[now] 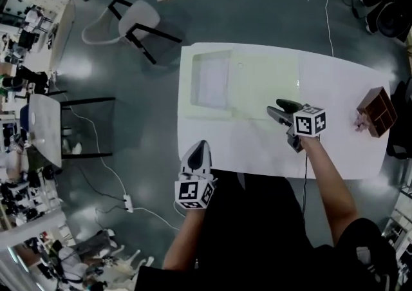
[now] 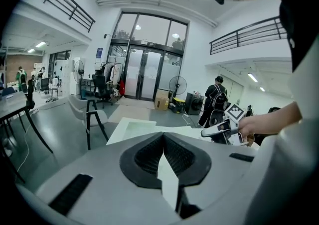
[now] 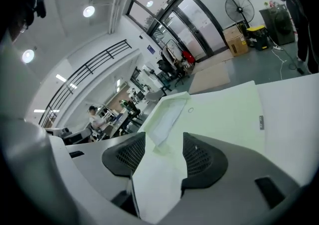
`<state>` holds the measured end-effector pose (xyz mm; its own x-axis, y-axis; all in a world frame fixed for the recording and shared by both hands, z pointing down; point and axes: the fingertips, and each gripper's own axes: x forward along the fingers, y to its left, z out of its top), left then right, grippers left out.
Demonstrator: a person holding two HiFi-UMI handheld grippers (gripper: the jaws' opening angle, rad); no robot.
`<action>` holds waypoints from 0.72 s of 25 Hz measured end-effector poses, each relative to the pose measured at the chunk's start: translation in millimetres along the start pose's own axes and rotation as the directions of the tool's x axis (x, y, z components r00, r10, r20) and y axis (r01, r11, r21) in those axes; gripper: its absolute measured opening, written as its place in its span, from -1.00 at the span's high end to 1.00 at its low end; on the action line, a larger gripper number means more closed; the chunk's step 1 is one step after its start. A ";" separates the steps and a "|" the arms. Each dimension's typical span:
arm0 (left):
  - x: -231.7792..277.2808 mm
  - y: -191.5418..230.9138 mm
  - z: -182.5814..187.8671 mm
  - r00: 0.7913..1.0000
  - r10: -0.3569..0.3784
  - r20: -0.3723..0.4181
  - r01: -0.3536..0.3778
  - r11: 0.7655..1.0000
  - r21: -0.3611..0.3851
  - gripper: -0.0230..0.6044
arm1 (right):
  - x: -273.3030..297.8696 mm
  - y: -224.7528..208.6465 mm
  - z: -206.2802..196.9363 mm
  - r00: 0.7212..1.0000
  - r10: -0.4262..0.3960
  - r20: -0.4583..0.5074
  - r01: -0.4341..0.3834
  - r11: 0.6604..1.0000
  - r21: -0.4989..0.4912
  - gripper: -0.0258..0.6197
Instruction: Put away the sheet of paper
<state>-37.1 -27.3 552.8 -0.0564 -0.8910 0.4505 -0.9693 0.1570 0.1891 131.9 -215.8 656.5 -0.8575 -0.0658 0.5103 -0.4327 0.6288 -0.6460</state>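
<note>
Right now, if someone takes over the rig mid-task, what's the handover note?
Left claw: shut tip to tip, holding nothing, at the near left corner of the table.
Right claw: open and empty, over the pale green folder, pointing toward its left end.
Sheet of paper: lies at the folder's left end. I can't tell whether it is on the folder or inside it.
Wooden organiser: at the table's right edge, apart from both claws.
Done: unclear, since neither claw grips anything.
Left: probably check that the sheet is tucked in, then close the folder.
</note>
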 end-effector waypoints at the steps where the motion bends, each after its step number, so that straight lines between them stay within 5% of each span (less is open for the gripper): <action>1: -0.4 -2.3 -3.0 1.000 -0.006 -0.013 0.006 1.000 0.003 0.92 | -9.1 3.4 -7.3 1.000 -0.006 0.006 0.006 1.000 0.002 0.25; 9: 6.7 -39.1 0.6 0.991 -0.135 -0.023 0.135 0.991 -0.007 0.92 | -71.2 48.8 -36.8 0.991 -0.089 0.096 0.095 0.993 -0.069 0.25; 18: -35.2 -41.7 28.6 0.948 -0.316 0.029 0.315 0.949 0.015 0.92 | -103.8 140.3 -63.8 0.955 -0.190 0.227 0.208 0.977 -0.057 0.44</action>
<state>-1.5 -14.7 504.1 0.2454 -0.9071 0.3420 -0.9412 -0.1384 0.3083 178.0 -71.3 549.2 -0.8002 -0.3582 0.4811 -0.5847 0.6445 -0.4927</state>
